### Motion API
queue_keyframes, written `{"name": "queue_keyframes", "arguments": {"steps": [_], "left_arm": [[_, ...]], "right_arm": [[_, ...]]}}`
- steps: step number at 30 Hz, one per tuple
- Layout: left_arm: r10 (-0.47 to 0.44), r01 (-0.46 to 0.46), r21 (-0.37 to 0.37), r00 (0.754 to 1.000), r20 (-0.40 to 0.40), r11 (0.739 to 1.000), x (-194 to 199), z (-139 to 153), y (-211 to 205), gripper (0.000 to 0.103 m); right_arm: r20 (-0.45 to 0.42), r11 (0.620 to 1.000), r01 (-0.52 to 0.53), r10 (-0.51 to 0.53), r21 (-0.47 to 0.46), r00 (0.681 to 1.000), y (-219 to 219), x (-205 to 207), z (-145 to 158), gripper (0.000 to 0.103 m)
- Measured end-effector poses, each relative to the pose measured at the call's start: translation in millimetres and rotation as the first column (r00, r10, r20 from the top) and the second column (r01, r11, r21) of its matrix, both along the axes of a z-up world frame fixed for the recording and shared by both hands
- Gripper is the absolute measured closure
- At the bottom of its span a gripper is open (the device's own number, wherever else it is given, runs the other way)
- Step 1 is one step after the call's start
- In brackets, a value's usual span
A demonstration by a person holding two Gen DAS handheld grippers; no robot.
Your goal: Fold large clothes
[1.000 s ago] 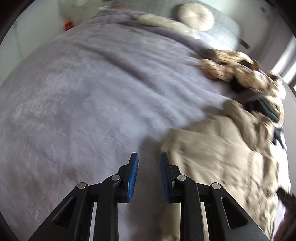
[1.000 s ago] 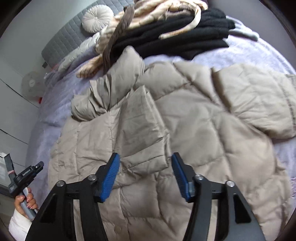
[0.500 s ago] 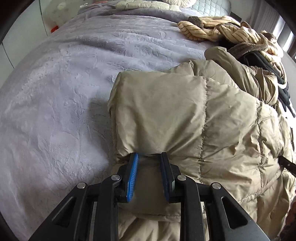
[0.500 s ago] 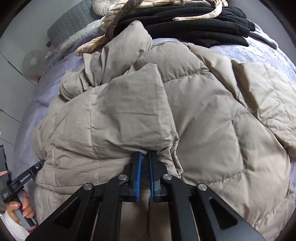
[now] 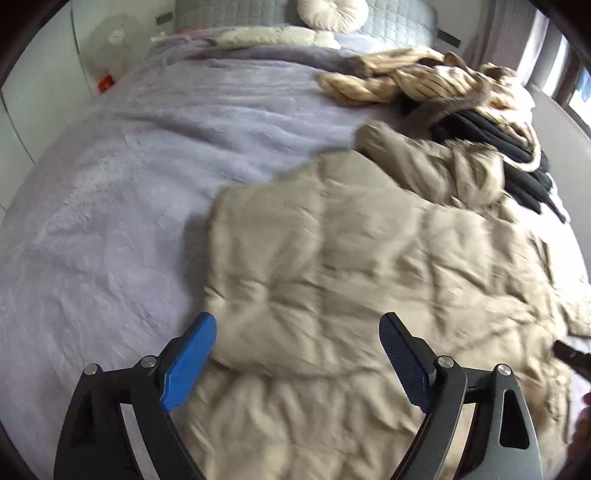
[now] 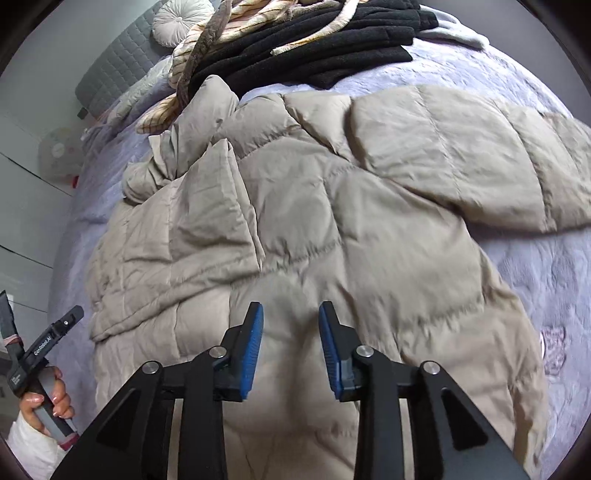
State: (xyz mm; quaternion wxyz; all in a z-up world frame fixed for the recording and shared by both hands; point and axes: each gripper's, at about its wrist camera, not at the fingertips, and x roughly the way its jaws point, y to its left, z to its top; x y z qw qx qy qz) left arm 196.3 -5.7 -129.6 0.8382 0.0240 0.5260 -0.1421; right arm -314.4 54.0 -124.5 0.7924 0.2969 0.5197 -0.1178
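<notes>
A beige quilted puffer coat [image 6: 332,221] lies spread on the lilac bed cover [image 5: 129,184]; it also shows in the left wrist view [image 5: 351,277]. One sleeve [image 6: 192,236] is folded in over the body; the other sleeve [image 6: 480,155] stretches out to the right. My left gripper [image 5: 297,354] is wide open and empty above the coat's left edge. My right gripper [image 6: 291,343] is open and empty just above the lower middle of the coat. The left gripper also shows at the far left of the right wrist view [image 6: 40,354].
A pile of black [image 6: 332,40] and cream striped [image 5: 406,81] clothes lies at the head side of the bed. A round cushion [image 5: 332,13] rests against the grey headboard [image 6: 114,62]. A white fan [image 5: 110,40] stands by the wall.
Both grippers have opened and let go of the coat. The sleeve fold has dropped flat onto the body. Both grippers have pulled back and up.
</notes>
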Motion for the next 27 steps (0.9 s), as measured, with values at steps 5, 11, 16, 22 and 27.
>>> {"name": "queue_keyframes", "arguments": {"steps": [5,11,16,22,27], "left_arm": [[-0.014,0.007,-0.07,0.995,-0.099,0.998,-30.2,-2.7,-26.8,0.013],[-0.12,0.11,-0.062,0.974,-0.192,0.992,-70.5,-9.2,-75.5,0.013],[-0.168,0.171,0.003,0.97,-0.176,0.985,-94.0,-8.6,-113.7,0.008],[-0.219,0.232,0.055,0.961,-0.17,0.971,-105.9,-6.3,-152.9,0.008],[-0.229,0.251,0.113,0.957,-0.177,0.961,-110.7,-9.2,-179.2,0.008]], "right_arm": [[0.0,0.997,0.021,-0.022,0.068,1.0,-13.5,-12.1,1.0,0.052],[0.013,0.994,0.048,-0.05,0.102,0.999,-29.6,-44.3,14.2,0.028],[0.033,0.99,0.088,-0.092,0.114,0.995,-54.9,-58.8,18.9,0.023],[0.048,0.98,0.151,-0.158,0.127,0.986,-92.2,-79.0,21.3,0.012],[0.052,0.974,0.2,-0.206,0.107,0.977,-117.7,-92.4,18.1,0.001]]}}
